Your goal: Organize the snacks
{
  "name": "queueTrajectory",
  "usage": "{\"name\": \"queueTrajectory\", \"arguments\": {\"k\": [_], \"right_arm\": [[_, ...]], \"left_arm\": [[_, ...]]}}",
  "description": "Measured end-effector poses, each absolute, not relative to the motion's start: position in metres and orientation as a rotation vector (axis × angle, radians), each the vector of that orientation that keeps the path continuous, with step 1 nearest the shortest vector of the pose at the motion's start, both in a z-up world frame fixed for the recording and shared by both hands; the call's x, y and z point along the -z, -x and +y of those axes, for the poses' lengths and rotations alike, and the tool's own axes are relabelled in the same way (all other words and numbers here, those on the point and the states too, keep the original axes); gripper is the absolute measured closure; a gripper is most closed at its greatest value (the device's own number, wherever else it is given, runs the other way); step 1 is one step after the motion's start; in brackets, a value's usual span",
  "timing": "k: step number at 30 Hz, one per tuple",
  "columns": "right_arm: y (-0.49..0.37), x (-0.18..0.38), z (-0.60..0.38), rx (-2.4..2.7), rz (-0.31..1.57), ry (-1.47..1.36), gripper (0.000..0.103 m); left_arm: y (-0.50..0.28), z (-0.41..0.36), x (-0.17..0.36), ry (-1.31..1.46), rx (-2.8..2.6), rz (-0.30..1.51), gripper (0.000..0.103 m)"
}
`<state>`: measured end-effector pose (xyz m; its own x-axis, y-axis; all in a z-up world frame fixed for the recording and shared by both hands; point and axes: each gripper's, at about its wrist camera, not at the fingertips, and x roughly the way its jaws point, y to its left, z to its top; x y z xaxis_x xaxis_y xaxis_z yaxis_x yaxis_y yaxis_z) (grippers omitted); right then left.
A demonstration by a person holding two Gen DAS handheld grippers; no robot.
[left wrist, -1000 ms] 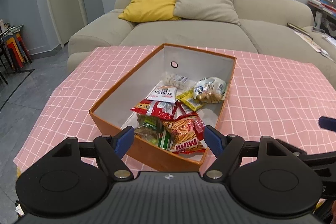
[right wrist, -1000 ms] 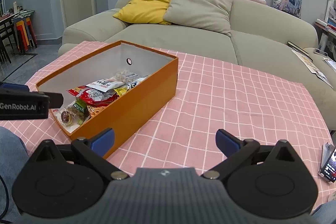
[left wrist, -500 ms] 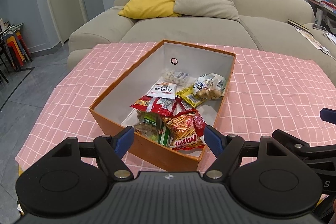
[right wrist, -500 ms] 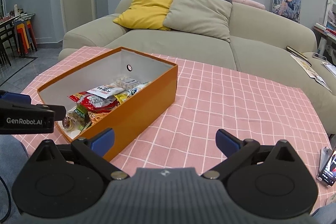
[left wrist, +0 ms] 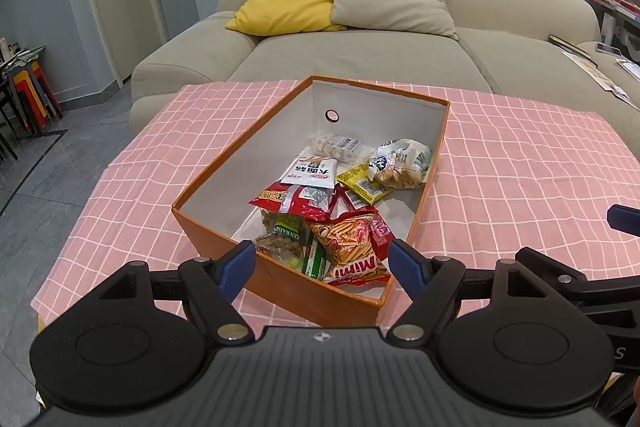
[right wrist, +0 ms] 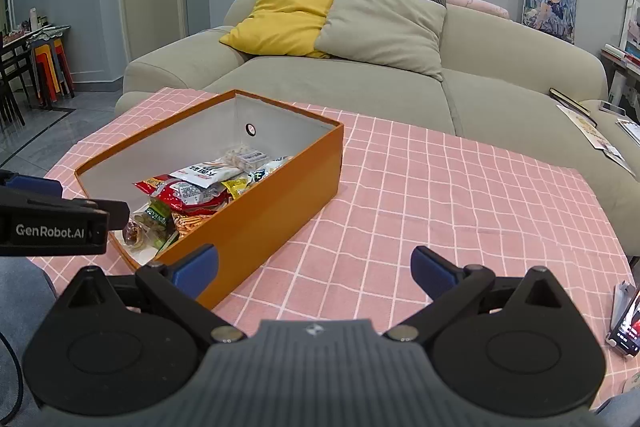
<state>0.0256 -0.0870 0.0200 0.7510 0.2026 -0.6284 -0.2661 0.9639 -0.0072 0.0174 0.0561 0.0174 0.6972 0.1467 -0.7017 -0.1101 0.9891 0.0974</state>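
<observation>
Hovering wide open and empty — both hand-held grippers, left (left wrist: 322, 261) and right (right wrist: 314, 269) — near the snack-filled orange box (left wrist: 280, 279).

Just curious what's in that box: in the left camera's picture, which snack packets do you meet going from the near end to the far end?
Mimi stick snack bag → red packet → white packet → clear nut pack.

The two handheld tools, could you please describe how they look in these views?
Both match: the left tool and right tool each have a ribbed dark grey body, two round black discs, black angled linkages with silver pivot pins, and blue finger pads. In the right wrist view, the left tool's side reads "GenRobot.AI" in white.
</observation>
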Motion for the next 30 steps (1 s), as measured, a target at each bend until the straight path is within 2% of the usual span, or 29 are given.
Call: {"name": "queueTrajectory", "arguments": {"k": [30], "right_arm": [[-0.0263, -0.0228, -0.0901, -0.256, 0.666, 0.075, 0.004]], "left_arm": [[-0.0145, 0.053, -0.0238, -0.05, -0.14, 0.757, 0.015]]}}
